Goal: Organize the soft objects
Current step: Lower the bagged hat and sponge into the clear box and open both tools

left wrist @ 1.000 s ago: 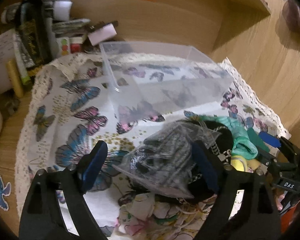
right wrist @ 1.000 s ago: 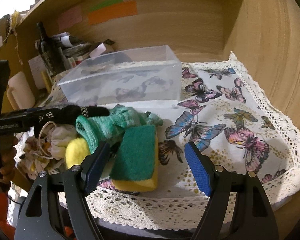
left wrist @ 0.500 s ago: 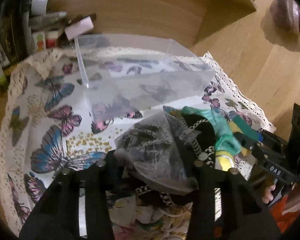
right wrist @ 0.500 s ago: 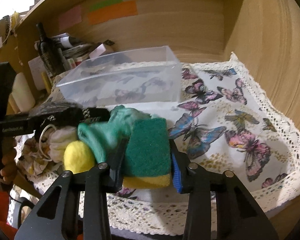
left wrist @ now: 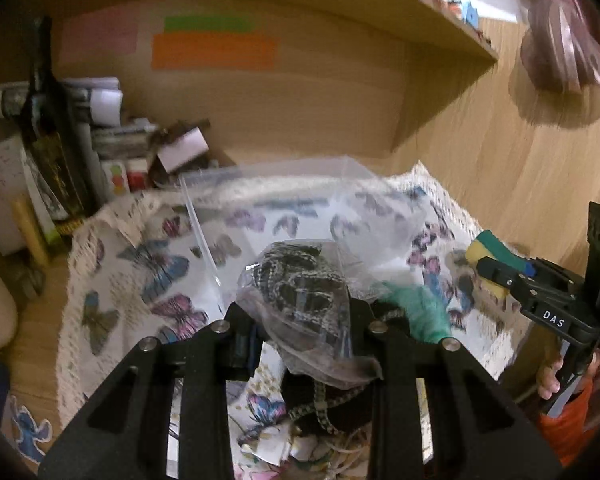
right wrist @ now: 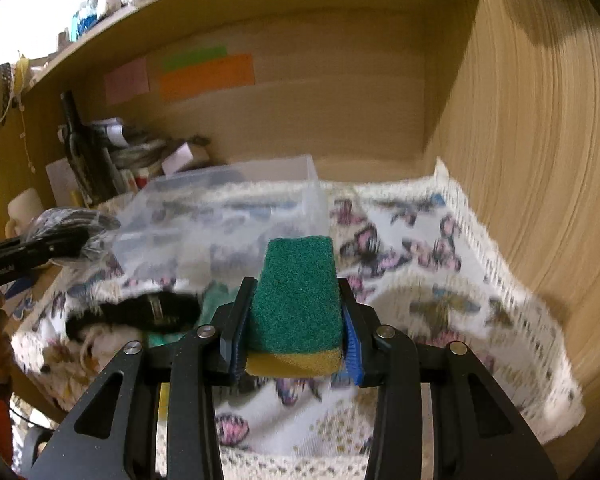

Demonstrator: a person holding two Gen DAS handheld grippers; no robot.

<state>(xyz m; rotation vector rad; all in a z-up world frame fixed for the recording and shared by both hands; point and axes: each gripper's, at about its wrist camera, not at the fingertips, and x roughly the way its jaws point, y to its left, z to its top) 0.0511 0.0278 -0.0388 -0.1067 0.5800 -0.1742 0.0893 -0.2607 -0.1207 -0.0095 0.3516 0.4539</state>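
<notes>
Wooden alcove, butterfly cloth (right wrist: 440, 292) over desk, clear bin (right wrist: 236, 208) at rear. Left gripper (left wrist: 300, 336): clamped on plastic bag (left wrist: 304, 304) of dark cord, raised before bin. Right gripper (right wrist: 294, 332): clamped on green-yellow sponge (right wrist: 296, 304), held above cloth. Left view only: teal fabric (left wrist: 416, 312) beside bag. Right view only: black item (right wrist: 140, 312) on pile.

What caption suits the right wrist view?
Right tool clamps a green-and-yellow sponge before the clear bin.
</notes>
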